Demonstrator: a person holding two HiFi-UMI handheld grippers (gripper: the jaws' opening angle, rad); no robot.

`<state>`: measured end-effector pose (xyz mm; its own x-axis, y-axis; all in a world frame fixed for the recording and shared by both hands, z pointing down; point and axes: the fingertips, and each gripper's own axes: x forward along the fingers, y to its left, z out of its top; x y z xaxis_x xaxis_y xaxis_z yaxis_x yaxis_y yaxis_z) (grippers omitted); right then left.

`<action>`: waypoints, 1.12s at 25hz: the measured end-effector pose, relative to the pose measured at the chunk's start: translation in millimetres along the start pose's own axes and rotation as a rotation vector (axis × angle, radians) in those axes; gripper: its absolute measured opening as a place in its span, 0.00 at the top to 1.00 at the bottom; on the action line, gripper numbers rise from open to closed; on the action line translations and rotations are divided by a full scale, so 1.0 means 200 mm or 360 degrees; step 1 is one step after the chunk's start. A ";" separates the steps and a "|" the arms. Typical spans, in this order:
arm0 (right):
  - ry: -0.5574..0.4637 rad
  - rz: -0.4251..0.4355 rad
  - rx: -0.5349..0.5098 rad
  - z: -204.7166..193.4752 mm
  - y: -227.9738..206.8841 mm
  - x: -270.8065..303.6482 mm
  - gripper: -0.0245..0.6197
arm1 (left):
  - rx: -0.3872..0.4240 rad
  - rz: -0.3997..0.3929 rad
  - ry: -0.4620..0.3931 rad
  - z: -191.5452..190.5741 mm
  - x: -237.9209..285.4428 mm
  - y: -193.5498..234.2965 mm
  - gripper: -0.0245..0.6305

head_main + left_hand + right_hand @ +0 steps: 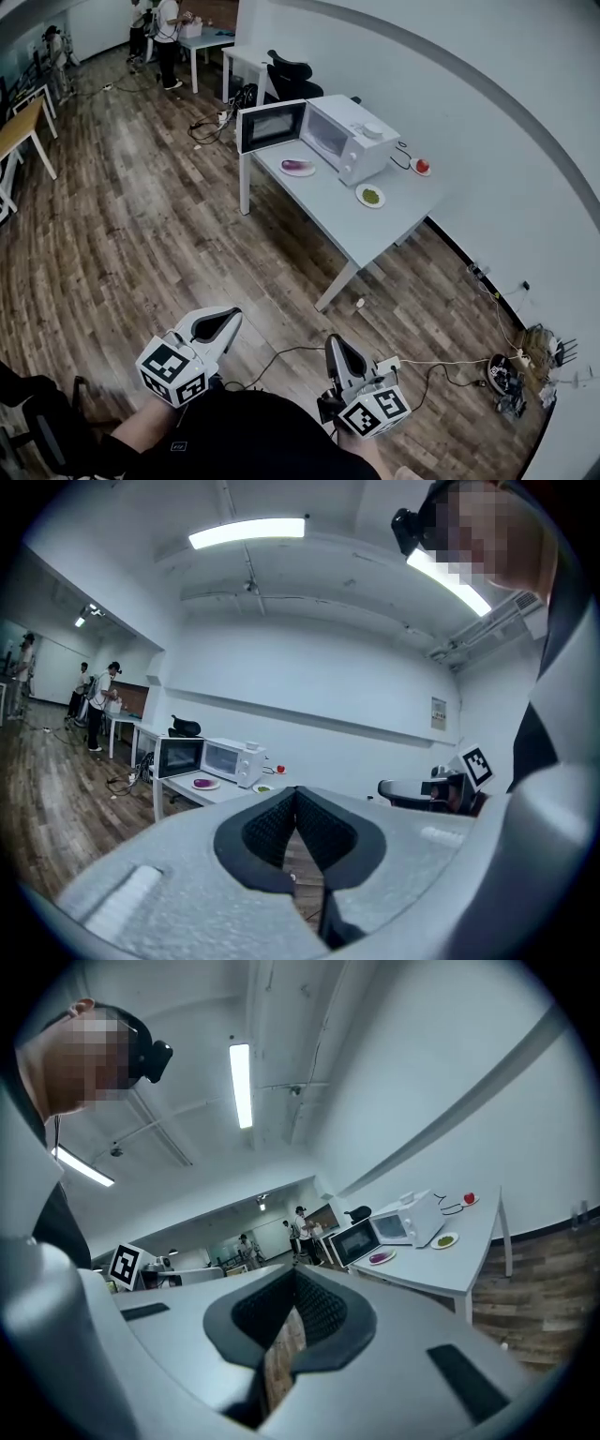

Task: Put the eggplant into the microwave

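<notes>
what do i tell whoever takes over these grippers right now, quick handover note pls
Left gripper: shut, empty, held low, far from the table.
Right gripper: shut, empty, likewise.
Things: the purple eggplant lies on a small white plate on the long pale grey table, just in front of the white microwave. The microwave's dark-windowed door stands open.
Done: nothing is picked up yet; the door is already open.
Left: walk to the table, grip the eggplant and set it inside the microwave.
</notes>
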<state>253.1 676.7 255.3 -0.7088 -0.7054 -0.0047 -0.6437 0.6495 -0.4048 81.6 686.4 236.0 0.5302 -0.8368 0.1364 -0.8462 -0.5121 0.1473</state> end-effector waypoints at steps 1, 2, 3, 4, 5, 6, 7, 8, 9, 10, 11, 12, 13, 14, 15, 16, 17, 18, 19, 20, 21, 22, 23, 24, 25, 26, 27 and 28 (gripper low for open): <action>0.0013 0.0005 0.0005 0.00 -0.03 -0.03 0.94 | -0.0007 0.0007 0.0006 -0.01 0.03 -0.02 0.95; 0.0029 0.0012 0.0007 0.00 -0.06 -0.05 0.94 | -0.0014 0.0019 0.0011 -0.01 0.05 -0.05 0.95; 0.0044 0.0019 0.0003 0.00 -0.09 -0.08 0.94 | -0.0016 0.0033 0.0016 -0.02 0.08 -0.07 0.95; 0.0056 0.0025 -0.0002 0.00 -0.12 -0.10 0.94 | -0.0011 0.0049 0.0022 -0.02 0.10 -0.09 0.95; 0.0063 0.0030 -0.0006 0.00 -0.15 -0.12 0.94 | 0.0001 0.0064 0.0028 -0.02 0.11 -0.11 0.95; 0.0065 0.0034 -0.0005 0.01 -0.17 -0.13 0.94 | 0.0019 0.0077 0.0037 -0.02 0.12 -0.13 0.95; 0.0062 0.0039 0.0001 0.01 -0.19 -0.14 0.94 | 0.0038 0.0087 0.0047 -0.02 0.13 -0.14 0.95; 0.0056 0.0044 0.0009 0.01 -0.21 -0.14 0.94 | 0.0054 0.0093 0.0057 -0.03 0.14 -0.15 0.95; 0.0050 0.0050 0.0016 0.02 -0.22 -0.14 0.94 | 0.0063 0.0096 0.0066 -0.03 0.15 -0.16 0.95; 0.0049 0.0056 0.0023 0.01 -0.23 -0.14 0.94 | 0.0064 0.0099 0.0073 -0.04 0.15 -0.16 0.95; 0.0052 0.0061 0.0033 0.01 -0.24 -0.13 0.94 | 0.0057 0.0104 0.0076 -0.04 0.17 -0.16 0.95; 0.0060 0.0064 0.0050 0.00 -0.25 -0.11 0.94 | 0.0044 0.0108 0.0075 -0.05 0.18 -0.15 0.95; 0.0070 0.0067 0.0073 -0.01 -0.26 -0.10 0.94 | 0.0027 0.0109 0.0072 -0.05 0.19 -0.14 0.95; 0.0079 0.0068 0.0099 -0.02 -0.28 -0.08 0.94 | 0.0012 0.0107 0.0068 -0.05 0.21 -0.12 0.95; 0.0085 0.0068 0.0119 -0.03 -0.29 -0.05 0.94 | 0.0002 0.0105 0.0067 -0.06 0.23 -0.10 0.95; 0.0089 0.0064 0.0129 -0.03 -0.30 -0.03 0.94 | -0.0001 0.0107 0.0070 -0.06 0.25 -0.08 0.95; 0.0090 0.0058 0.0128 -0.02 -0.32 0.00 0.94 | -0.0002 0.0112 0.0076 -0.06 0.27 -0.05 0.95; 0.0090 0.0050 0.0121 -0.02 -0.33 0.02 0.94 | -0.0002 0.0118 0.0080 -0.07 0.30 -0.02 0.95; 0.0090 0.0042 0.0111 -0.02 -0.35 0.05 0.94 | -0.0003 0.0122 0.0079 -0.07 0.32 0.02 0.95; 0.0092 0.0033 0.0100 -0.02 -0.37 0.09 0.94 | -0.0006 0.0121 0.0071 -0.07 0.35 0.06 0.95; 0.0095 0.0024 0.0091 -0.01 -0.39 0.13 0.94 | -0.0008 0.0117 0.0060 -0.06 0.38 0.10 0.95; 0.0095 0.0016 0.0084 0.00 -0.41 0.18 0.94 | -0.0010 0.0110 0.0047 -0.04 0.41 0.14 0.95; 0.0091 0.0010 0.0078 0.01 -0.43 0.23 0.94 | -0.0009 0.0102 0.0035 -0.03 0.44 0.18 0.95; 0.0087 0.0005 0.0071 0.02 -0.45 0.29 0.94 | -0.0005 0.0094 0.0025 -0.01 0.48 0.23 0.95; 0.0085 0.0002 0.0063 0.04 -0.46 0.35 0.94 | 0.0001 0.0087 0.0017 0.01 0.51 0.28 0.95; 0.0085 0.0001 0.0053 0.05 -0.47 0.41 0.94 | 0.0010 0.0084 0.0012 0.04 0.55 0.34 0.95; 0.0086 0.0003 0.0043 0.07 -0.48 0.48 0.94 | 0.0022 0.0084 0.0011 0.06 0.57 0.40 0.95; 0.0086 0.0005 0.0037 0.08 -0.49 0.56 0.94 | 0.0036 0.0087 0.0013 0.08 0.60 0.46 0.95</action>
<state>241.7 529.8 278.7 -0.7258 -0.6865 0.0434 -0.6350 0.6445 -0.4259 67.0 535.6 249.6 0.4835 -0.8621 0.1518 -0.8748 -0.4700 0.1173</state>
